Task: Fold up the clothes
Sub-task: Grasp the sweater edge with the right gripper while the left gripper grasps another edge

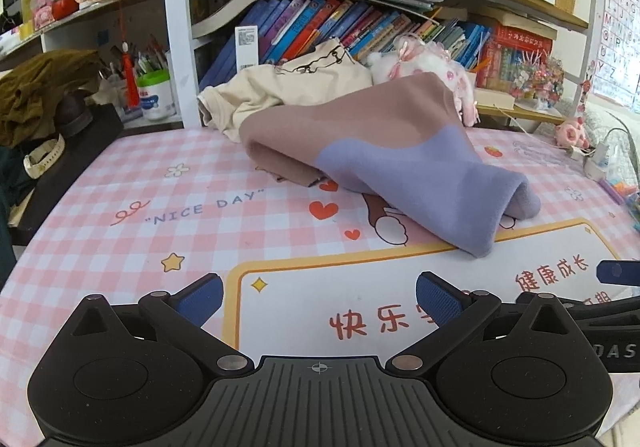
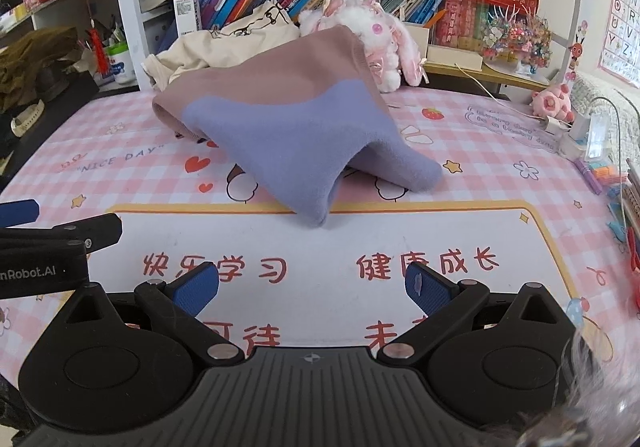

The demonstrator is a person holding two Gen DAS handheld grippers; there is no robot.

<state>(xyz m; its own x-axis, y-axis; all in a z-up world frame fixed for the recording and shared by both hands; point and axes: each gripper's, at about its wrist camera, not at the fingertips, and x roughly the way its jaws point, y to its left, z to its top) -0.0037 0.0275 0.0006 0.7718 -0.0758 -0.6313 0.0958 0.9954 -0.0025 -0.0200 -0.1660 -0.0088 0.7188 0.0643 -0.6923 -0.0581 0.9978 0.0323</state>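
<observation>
A: Where is the garment relative to the jaws?

B: The brown-and-lilac sweater [image 1: 384,151] lies ahead of both tools, in the middle of each frame, on the pink checked desk mat [image 1: 120,207]. It is draped in a heap, not flat. Its long axis runs from upper centre, where it leans near the plush rabbit [image 2: 368,27], down to a lilac tip at centre frame.

A: Jaw state?

B: Left gripper [image 1: 318,299]: jaws spread wide, nothing between them. Right gripper [image 2: 312,287]: likewise wide and empty. Both hover over the white panel of the mat, apart from the cloth.

A: Which is nearer?

B: My judgement: roughly equal. The lilac tip sits right of centre in the left wrist view, about centred in the right wrist view, so the right tool is better lined up.

A: Anything unclear?

B: Sleeves and hem cannot be told apart; folds hide the underside. The cream garment [image 1: 280,87] behind is partly covered. What props the sweater's upper end is hidden.
</observation>
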